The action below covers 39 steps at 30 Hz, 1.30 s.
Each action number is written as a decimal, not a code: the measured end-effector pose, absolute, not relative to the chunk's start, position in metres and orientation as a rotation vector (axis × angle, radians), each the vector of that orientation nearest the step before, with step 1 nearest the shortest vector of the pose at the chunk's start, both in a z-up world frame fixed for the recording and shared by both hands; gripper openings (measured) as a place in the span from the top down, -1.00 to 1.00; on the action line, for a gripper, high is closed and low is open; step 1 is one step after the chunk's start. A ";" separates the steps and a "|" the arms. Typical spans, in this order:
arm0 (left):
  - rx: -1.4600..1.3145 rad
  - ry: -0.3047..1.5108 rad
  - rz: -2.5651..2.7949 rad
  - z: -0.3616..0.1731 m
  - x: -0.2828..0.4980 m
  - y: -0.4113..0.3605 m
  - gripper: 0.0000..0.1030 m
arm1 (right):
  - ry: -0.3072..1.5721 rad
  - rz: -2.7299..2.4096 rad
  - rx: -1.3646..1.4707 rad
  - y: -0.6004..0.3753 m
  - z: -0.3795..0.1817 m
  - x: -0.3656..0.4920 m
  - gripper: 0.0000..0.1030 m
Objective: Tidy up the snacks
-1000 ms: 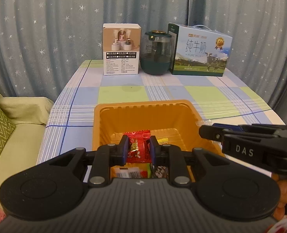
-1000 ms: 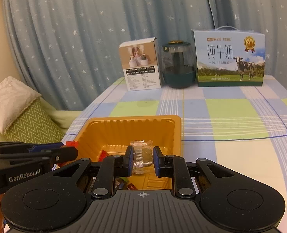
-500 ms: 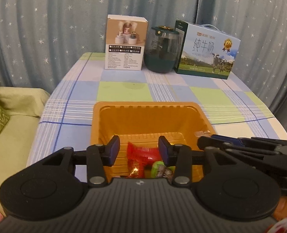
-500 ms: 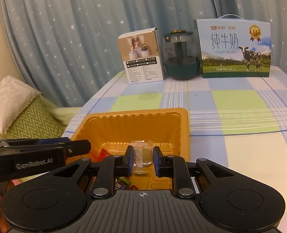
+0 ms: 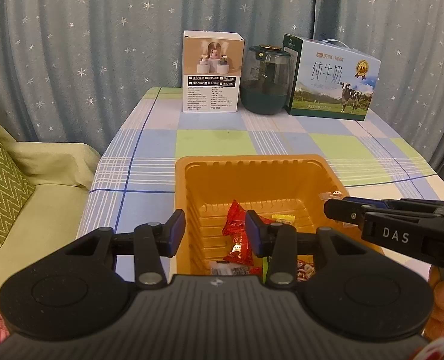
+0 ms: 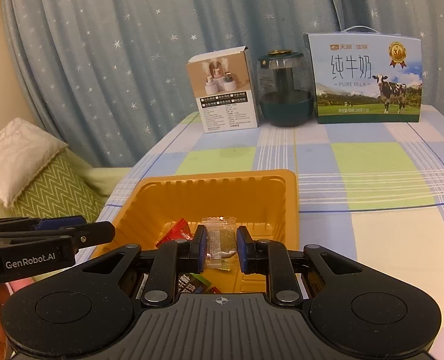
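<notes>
Dropping sweets into the tray (image 5: 331, 169): our left gripper (image 5: 215, 231) gapes empty, right gripper (image 6: 221, 247) pinches a clear candy (image 6: 220, 240), seemingly over it; release next.

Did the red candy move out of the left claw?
Yes. The left gripper has just opened, and the red candy dropped from its pads into the orange tray.

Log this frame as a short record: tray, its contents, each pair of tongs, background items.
tray: orange tray on checked tablecloth
contents: red snack packet and other wrapped snacks
left tongs: jaws just opened, nothing gripped, above tray
right tongs: shut on clear-wrapped snack, above tray
background: white box, dark jar, milk carton
</notes>
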<state>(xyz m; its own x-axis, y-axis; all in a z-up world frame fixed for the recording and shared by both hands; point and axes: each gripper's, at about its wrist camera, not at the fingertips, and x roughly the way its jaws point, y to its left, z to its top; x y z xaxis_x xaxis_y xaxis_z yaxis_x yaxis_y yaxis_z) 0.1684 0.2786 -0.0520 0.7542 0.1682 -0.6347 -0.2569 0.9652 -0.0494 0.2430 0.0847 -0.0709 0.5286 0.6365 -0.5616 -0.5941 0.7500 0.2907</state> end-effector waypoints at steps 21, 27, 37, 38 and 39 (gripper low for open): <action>-0.162 0.667 0.261 -0.053 0.152 0.280 -0.03 | 0.661 0.723 0.213 0.065 -0.064 0.248 0.22; -0.176 0.670 0.273 -0.051 0.143 0.274 -0.25 | 0.662 0.685 0.225 0.050 -0.062 0.246 0.19; -0.202 0.649 0.269 -0.032 0.107 0.252 -0.67 | 0.686 0.661 0.216 0.013 -0.046 0.216 -0.36; -0.202 0.645 0.269 -0.028 0.102 0.249 -0.71 | 0.688 0.659 0.211 0.010 -0.044 0.211 -0.37; -0.198 0.644 0.267 -0.025 0.098 0.246 -0.75 | 0.693 0.659 0.206 0.006 -0.041 0.206 -0.37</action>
